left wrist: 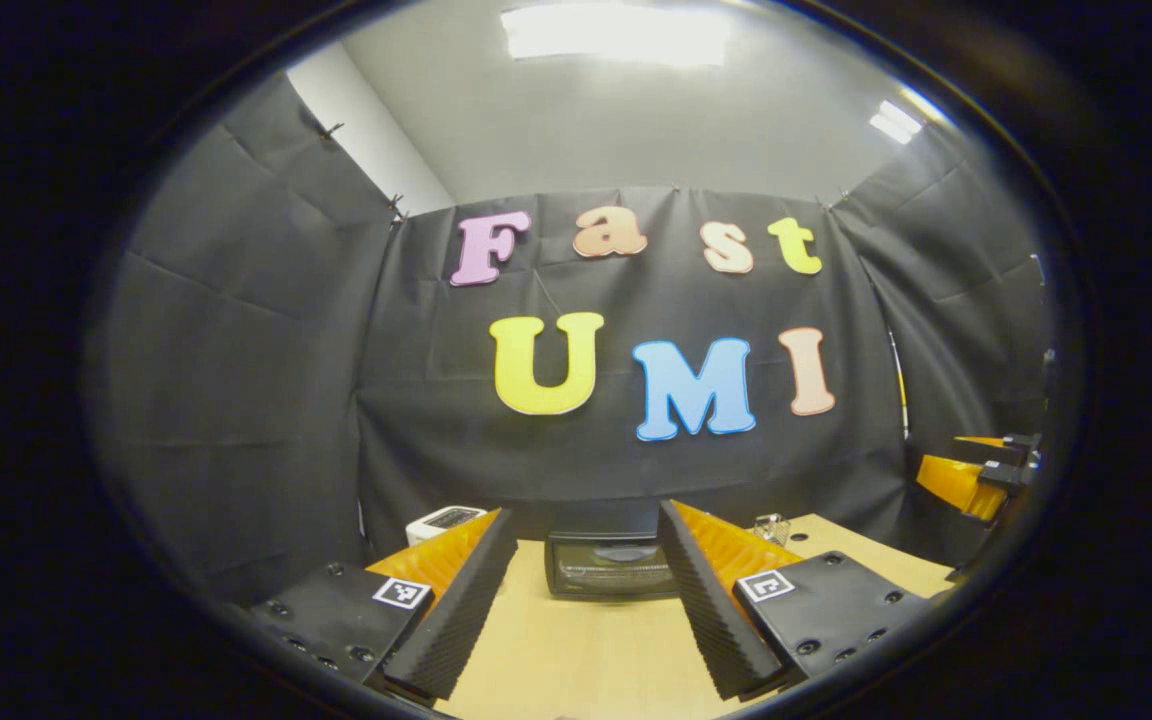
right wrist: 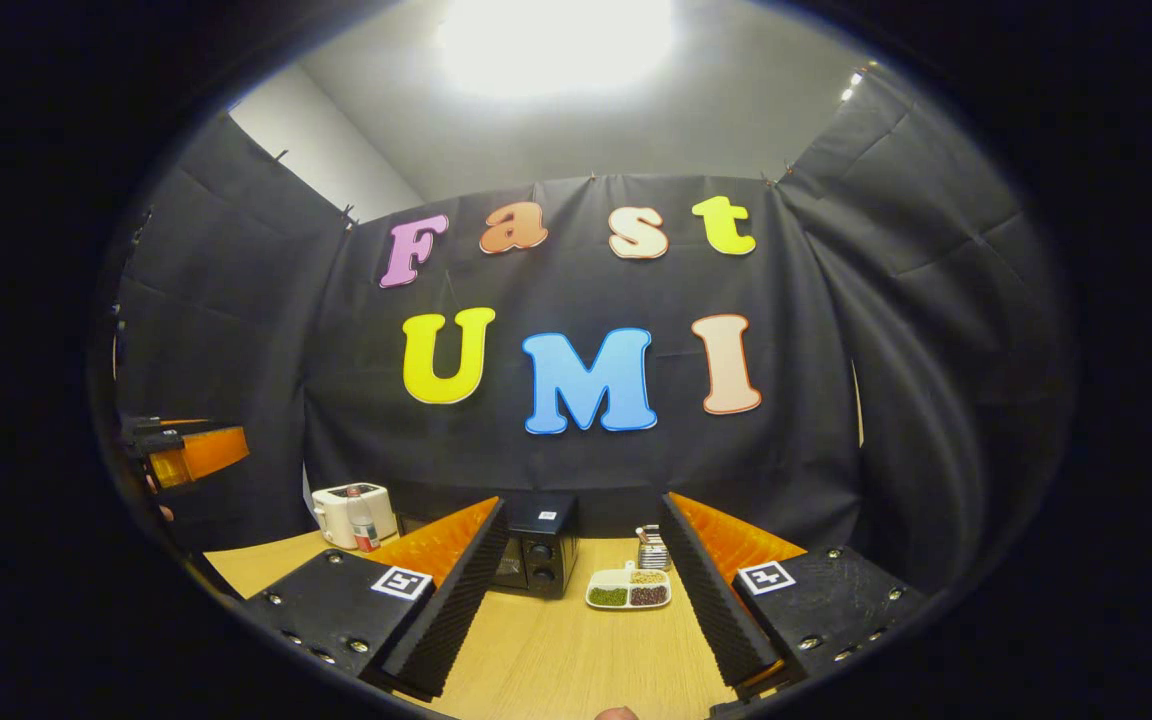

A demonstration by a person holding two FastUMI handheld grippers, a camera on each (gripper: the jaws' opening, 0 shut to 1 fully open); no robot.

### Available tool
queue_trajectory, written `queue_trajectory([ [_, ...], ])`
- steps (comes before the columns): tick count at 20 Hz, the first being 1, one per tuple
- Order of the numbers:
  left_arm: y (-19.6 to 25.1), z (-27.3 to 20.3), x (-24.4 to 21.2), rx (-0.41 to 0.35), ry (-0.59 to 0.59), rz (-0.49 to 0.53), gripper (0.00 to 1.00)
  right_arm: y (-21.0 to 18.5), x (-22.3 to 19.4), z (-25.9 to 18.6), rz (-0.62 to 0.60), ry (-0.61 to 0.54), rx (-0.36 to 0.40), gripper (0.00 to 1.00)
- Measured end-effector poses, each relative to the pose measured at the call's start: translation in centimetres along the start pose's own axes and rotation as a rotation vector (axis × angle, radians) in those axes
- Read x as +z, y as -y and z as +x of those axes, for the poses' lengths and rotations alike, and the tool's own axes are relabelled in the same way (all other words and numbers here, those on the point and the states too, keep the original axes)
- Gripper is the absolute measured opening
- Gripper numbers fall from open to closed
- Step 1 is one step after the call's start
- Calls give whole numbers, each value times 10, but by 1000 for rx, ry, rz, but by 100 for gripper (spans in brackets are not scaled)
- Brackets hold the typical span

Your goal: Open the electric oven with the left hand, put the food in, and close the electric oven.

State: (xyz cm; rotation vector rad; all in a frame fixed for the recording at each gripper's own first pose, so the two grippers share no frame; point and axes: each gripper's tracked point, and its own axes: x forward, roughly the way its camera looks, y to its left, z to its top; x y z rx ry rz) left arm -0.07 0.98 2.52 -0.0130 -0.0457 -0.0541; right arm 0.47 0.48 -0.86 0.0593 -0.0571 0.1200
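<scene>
Beside the oven (right wrist: 536,548) — a sectioned food plate (right wrist: 628,590), right gripper view.

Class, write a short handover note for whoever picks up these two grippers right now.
Left gripper: open, holding nothing, pointing at the oven, well short of it.
Right gripper: open, holding nothing.
Oven stands on the table by the back wall, door shut. Food tray sits beside it.
Done: nothing yet.
Left: open the door with the left gripper, put the tray in, close the door.

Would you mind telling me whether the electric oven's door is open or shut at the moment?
Shut: in the left gripper view the electric oven shows its glass door upright and flush with the front, not swung down.
</scene>
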Motion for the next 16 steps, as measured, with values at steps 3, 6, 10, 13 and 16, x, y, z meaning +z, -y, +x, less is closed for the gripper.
queue_trajectory([
  [3, -8, -3, -4, 0, 1, -4, 100, -7, 2, -1, -21, -1, 4, 96],
  [6, -10, -5, -10, -3, -3, -25, 100, -10, 9, -2, -29, 13, -7, 96],
  [10, -10, -2, -10, -16, 3, -30, 100, -14, 15, -10, -46, 36, -6, 95],
  [13, -12, 1, -11, -29, 8, -41, 100, -17, 19, -13, -55, 40, -22, 96],
  [16, -11, 6, -17, -42, 7, -51, 100, -16, 18, -17, -51, 37, -41, 96],
])
